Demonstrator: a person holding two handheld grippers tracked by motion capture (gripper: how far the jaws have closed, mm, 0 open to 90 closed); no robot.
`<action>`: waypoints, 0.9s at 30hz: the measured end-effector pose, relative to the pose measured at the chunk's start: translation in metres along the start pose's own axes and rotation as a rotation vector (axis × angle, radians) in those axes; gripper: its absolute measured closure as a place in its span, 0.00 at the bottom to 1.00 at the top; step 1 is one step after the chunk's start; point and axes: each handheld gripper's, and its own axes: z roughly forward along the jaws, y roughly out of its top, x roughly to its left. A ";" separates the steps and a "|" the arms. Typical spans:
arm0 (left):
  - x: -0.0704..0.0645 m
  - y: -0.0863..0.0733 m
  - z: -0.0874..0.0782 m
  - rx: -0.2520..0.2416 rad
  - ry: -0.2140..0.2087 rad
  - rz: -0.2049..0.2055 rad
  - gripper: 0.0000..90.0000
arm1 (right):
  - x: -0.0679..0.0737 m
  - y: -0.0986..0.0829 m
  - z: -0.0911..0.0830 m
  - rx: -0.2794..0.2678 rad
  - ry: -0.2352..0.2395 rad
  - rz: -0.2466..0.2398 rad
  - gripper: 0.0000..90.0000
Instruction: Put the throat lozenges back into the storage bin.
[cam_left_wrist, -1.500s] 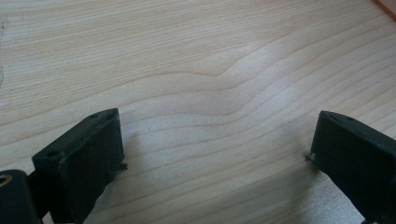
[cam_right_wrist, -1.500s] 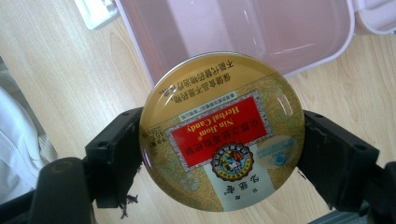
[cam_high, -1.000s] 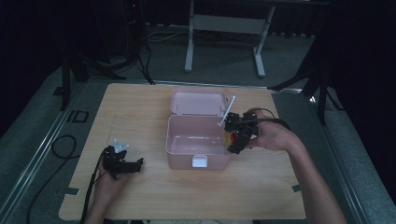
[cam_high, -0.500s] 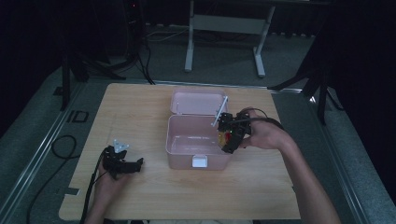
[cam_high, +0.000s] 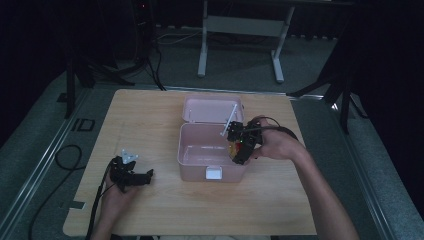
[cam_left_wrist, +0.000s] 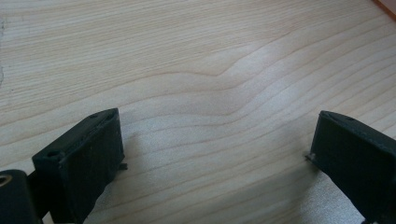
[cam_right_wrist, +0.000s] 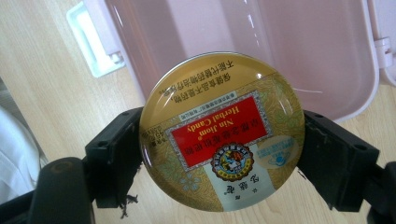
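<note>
Pale wood tabletop (cam_high: 165, 110), rounded corners, grain lines showing close up, standing on grey floor (cam_high: 45, 125). Lying directly on it: pink box (cam_high: 192, 162) near middle, lid (cam_high: 207, 108) hinged open and tilting back toward far edge, white latch (cam_high: 215, 173) facing near edge. Left hand-held gripper (cam_high: 142, 176) resting on tabletop at near left, well apart from box, jaws spread wide.

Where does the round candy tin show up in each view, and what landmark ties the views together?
High view: the candy tin is a small yellow-red spot in the right hand-held gripper, at the right wall of the pink box.
Left gripper view: not in it; bare wooden table.
Right gripper view: centre, clamped between both black jaws.
Shared landmark: the pink box's white latch.
</note>
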 end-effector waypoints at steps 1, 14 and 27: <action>0.000 0.000 0.000 0.000 0.000 0.000 0.03 | 0.000 0.001 0.001 -0.003 0.000 0.005 0.22; 0.000 0.000 0.000 -0.001 0.000 -0.001 0.03 | -0.003 0.007 0.006 0.011 0.002 0.019 0.22; 0.000 0.000 0.000 -0.001 0.000 -0.002 0.03 | -0.001 0.013 0.011 0.013 0.004 0.011 0.14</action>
